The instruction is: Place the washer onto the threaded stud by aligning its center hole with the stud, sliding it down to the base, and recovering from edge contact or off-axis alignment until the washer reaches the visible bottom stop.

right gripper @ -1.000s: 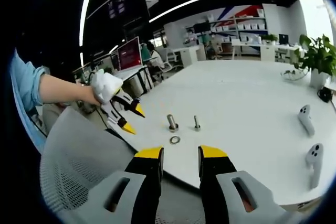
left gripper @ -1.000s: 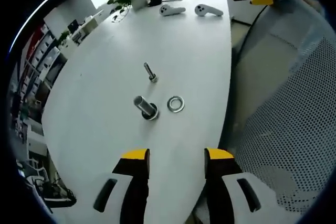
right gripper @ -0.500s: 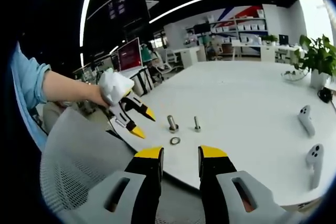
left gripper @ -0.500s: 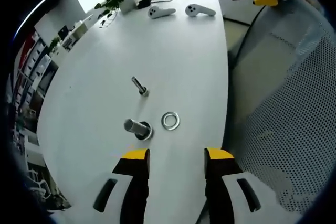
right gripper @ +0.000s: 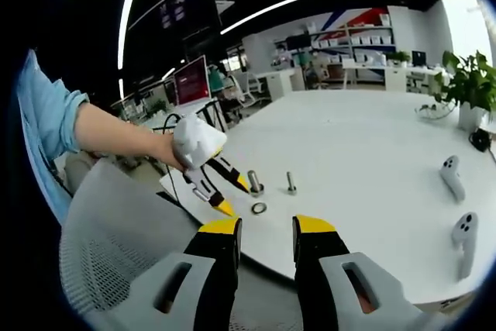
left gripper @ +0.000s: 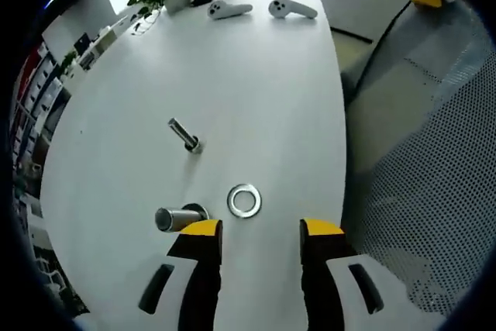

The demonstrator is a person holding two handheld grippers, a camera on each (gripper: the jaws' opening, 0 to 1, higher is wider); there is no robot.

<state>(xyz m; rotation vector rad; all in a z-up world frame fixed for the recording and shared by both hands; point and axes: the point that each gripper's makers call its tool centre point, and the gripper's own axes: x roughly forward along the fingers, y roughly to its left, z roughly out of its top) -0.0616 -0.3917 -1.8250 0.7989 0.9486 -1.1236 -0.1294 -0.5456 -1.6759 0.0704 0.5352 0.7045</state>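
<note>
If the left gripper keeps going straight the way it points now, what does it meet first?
Probably the washer, lying flat on the table just ahead of the left gripper; depth is uncertain.

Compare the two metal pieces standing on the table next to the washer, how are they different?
The thick stud is wide and smooth-looking; the thin bolt is slender, with a wider base. In the left gripper view, the thick stud stands beside the washer, close to the left gripper, while the thin bolt stands farther off. Both are silvery metal, upright on the white table.
</note>
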